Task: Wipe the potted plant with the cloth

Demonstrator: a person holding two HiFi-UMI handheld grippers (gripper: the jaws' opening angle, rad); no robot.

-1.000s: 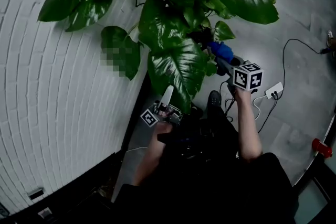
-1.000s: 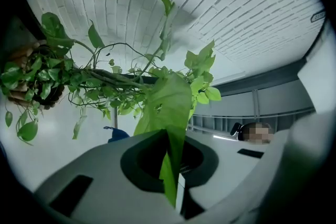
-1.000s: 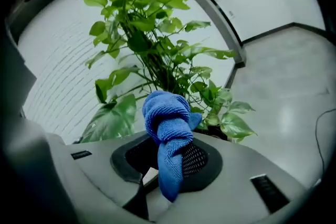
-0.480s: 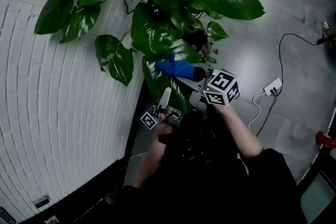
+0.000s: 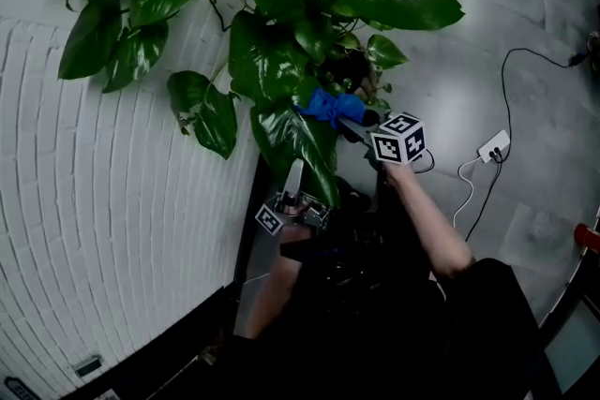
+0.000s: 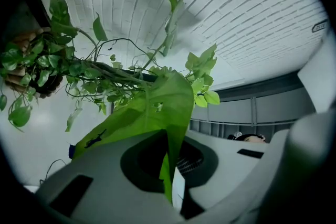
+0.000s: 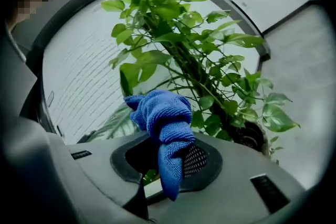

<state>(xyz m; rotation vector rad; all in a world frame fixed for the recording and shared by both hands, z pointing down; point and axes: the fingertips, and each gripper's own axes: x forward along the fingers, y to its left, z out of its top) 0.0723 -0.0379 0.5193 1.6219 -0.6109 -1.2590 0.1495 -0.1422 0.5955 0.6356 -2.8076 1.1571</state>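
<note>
The potted plant (image 5: 309, 5) stood against the white brick wall (image 5: 112, 229), its long stems spreading well out from the dark pot (image 7: 252, 136). That was my biggest worry. A hard tug on any one leaf could have dragged a whole stem sideways, or rocked the pot.

Next came the large leaf (image 6: 152, 113) I was steadying. My left gripper (image 6: 170, 186) was clamped on its lower tip, jaws together with only the thin blade between them. I judged that the leaf could crease or tear at that pinch if the wiping stroke pulled against it, or that the stalk could snap if I held it too taut.

The blue cloth (image 7: 163, 113) was bunched into a knot and nipped in my right gripper (image 7: 168, 181), which was closed on one hanging fold. From the head view it sat at the upper end of that same leaf, near the stem. I could not tell whether it pressed on the surface. Bunched so, it offered little flat face, so a stroke might have missed much of the leaf. Held by a single fold, it might have slipped free when it caught on a neighbouring leaf.
</note>
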